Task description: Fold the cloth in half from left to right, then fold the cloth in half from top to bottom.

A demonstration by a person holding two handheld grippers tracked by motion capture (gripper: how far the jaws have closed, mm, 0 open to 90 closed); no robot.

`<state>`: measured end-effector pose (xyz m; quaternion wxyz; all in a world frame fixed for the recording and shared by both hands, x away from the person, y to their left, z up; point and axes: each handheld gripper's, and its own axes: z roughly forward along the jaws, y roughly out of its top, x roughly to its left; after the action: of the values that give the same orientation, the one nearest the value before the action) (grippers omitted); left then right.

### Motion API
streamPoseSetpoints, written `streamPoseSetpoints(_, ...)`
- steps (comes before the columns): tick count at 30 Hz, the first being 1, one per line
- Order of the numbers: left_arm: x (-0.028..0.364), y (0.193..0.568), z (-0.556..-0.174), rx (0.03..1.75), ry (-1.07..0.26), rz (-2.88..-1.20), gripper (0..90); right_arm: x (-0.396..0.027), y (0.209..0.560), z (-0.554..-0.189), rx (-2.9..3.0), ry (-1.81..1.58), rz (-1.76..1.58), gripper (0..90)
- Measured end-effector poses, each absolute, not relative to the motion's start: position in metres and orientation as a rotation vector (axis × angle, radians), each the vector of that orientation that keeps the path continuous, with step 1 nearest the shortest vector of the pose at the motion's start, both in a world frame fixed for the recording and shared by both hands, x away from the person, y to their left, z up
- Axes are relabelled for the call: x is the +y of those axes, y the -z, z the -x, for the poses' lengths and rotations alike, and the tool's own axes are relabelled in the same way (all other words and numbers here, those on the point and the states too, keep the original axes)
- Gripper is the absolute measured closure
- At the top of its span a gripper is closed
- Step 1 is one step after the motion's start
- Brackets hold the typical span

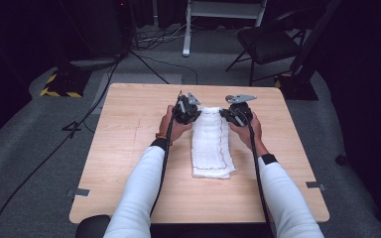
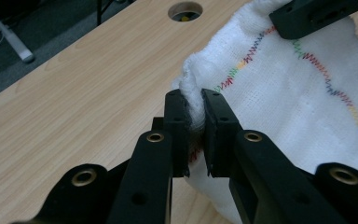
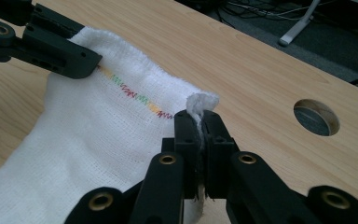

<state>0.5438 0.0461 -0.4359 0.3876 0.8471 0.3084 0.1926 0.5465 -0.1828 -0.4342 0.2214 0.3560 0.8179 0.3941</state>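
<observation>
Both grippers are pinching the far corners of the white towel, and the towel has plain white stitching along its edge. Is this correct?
Not quite: the stitching is multicoloured, as the left gripper view shows. The left gripper and right gripper do pinch the far corners of the white towel.

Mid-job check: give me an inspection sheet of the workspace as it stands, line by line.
Surface: light wooden table, with a round hole near the far edge.
Job's things: white cloth with multicoloured zigzag stitching, lying lengthwise, its far end raised.
Clutter: nothing seen.
Grippers: left gripper shut on the cloth's far left corner; right gripper shut on its far right corner.
Cables: one black cable trails along each forearm; more cables run across the floor at left.
Surroundings: grey floor, dark folding chair, white stand leg, black-and-yellow striped base.
</observation>
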Motion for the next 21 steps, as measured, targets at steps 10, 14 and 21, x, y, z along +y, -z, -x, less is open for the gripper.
streamPoseSetpoints(10,0.053,0.429,-0.502,0.601,-0.420,-2.140,81.5,-0.206,0.430,-0.508,2.295,-1.214,-0.888,86.8)
streamPoseSetpoints(14,0.057,0.428,-0.488,0.540,-0.415,-2.156,81.3,-0.212,0.428,-0.489,2.317,-1.252,-0.840,86.8)
streamPoseSetpoints(21,0.061,0.430,-0.463,0.450,-0.377,-2.180,80.9,-0.216,0.428,-0.459,2.364,-1.279,-0.748,86.8)
